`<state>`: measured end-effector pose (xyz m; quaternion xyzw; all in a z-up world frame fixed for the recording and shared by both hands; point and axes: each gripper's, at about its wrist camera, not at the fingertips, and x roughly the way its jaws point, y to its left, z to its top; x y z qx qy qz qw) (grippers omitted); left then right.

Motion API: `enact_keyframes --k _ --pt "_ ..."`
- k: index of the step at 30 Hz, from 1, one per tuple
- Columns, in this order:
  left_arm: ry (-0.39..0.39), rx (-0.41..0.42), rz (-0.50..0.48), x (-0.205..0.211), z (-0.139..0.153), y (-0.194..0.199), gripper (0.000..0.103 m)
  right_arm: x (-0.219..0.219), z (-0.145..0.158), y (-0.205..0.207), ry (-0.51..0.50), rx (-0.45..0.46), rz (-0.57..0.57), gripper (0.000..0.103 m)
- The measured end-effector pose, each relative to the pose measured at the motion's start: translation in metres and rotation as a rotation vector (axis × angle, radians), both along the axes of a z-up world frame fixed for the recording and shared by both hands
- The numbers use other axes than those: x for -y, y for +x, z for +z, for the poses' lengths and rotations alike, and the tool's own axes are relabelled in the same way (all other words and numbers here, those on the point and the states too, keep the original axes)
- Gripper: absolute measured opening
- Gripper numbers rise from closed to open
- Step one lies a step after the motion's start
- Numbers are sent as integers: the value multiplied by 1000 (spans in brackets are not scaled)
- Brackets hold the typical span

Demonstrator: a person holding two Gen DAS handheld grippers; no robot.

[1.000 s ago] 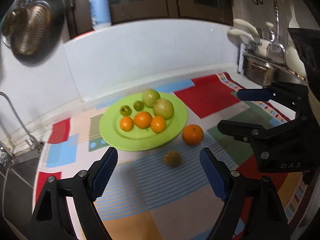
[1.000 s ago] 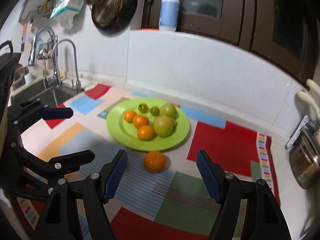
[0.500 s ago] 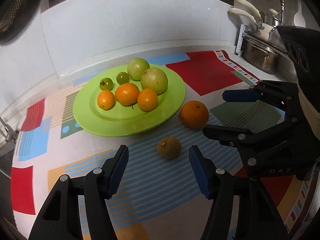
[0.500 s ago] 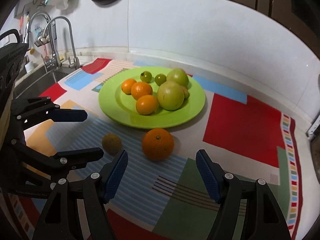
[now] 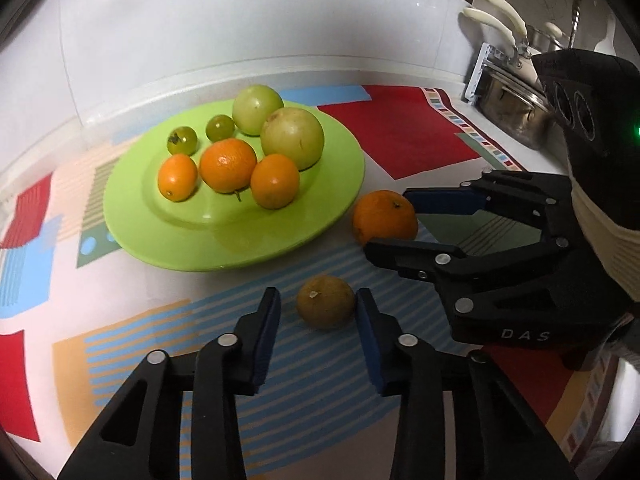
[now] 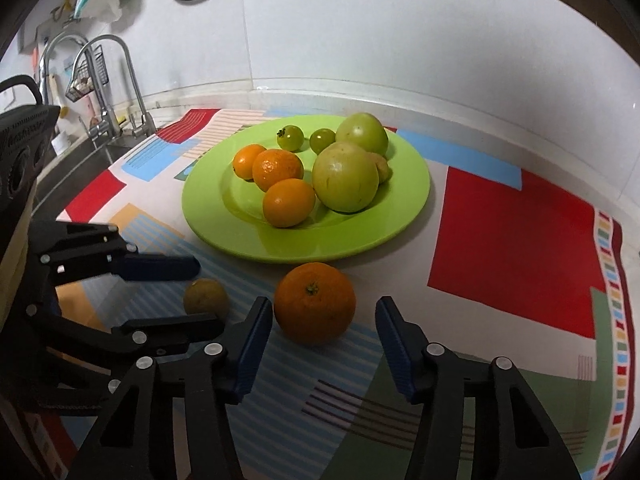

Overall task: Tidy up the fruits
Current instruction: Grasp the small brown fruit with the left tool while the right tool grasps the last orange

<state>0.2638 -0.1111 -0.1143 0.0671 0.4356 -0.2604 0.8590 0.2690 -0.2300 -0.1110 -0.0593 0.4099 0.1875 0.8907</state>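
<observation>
A small brown-green fruit (image 5: 326,307) lies on the patterned mat in front of a green plate (image 5: 132,216). My left gripper (image 5: 317,298) straddles it with jaws closing; the right pad is almost on it, and a gap shows at the left pad. A loose orange (image 6: 315,303) sits just before the plate (image 6: 208,216). My right gripper (image 6: 323,304) has that orange between its closing jaws, with a gap at the right pad. The plate holds three oranges (image 5: 228,164), two small green fruits and two large green ones (image 5: 292,138).
A sink with a tall faucet (image 6: 96,80) lies at the left end of the counter. A steel pot (image 5: 512,116) and a knife rack stand at the right end. The white backsplash rises close behind the plate. The two grippers stand side by side, close together.
Both grippers have come down and forward toward the mat. The left one's jaws have narrowed around the small brown-green fruit, the right one's around the loose orange.
</observation>
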Motion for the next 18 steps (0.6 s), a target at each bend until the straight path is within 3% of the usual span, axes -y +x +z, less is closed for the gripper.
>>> enact_keyframes --k 1,4,18 --pt "-3 0 1 0 0 0 30 0 0 1 6 -3 0 51" --pt "-6 0 10 0 2 0 30 -2 -2 1 11 -10 1 43" --pt "-14 64 58 -10 26 -18 30 4 19 -19 50 20 -77 43"
